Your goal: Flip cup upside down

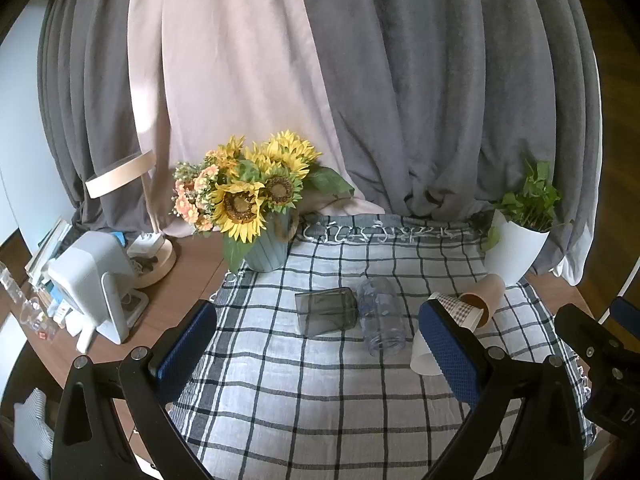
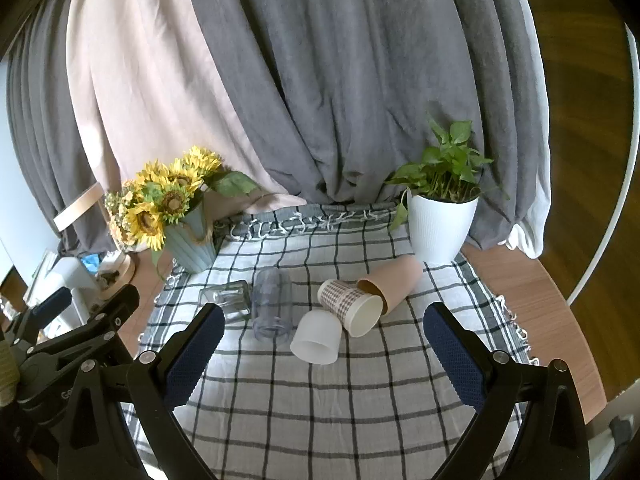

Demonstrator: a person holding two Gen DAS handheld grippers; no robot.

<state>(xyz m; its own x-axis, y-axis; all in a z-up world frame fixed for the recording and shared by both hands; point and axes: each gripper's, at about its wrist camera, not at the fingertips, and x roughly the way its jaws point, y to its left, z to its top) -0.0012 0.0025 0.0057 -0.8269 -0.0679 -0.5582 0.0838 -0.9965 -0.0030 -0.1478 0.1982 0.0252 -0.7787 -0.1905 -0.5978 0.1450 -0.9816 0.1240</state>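
The left gripper hangs spread wide over the checked cloth, grasping nothing; the right gripper is likewise spread and bare above the cloth's near half. Five cups lie on their sides in a row across the middle of the cloth, none upright. The white cup lies nearest, its long axis running front to back, mouth toward the near edge. Touching it behind is the checked cup, mouth toward the near right. Against that leans the brown cup, base toward the far right corner, mouth toward the near left. Left of these, the clear cup lies lengthwise front to back, mouth toward the near edge, and the square grey cup sits just beside it.

The right view shows the white cup whole; in the left view the gripper's right finger covers much of it. The left view alone shows the lamp and the white appliance on the desk's left side. Sunflowers stand at the cloth's far left corner, a potted plant at the far right.
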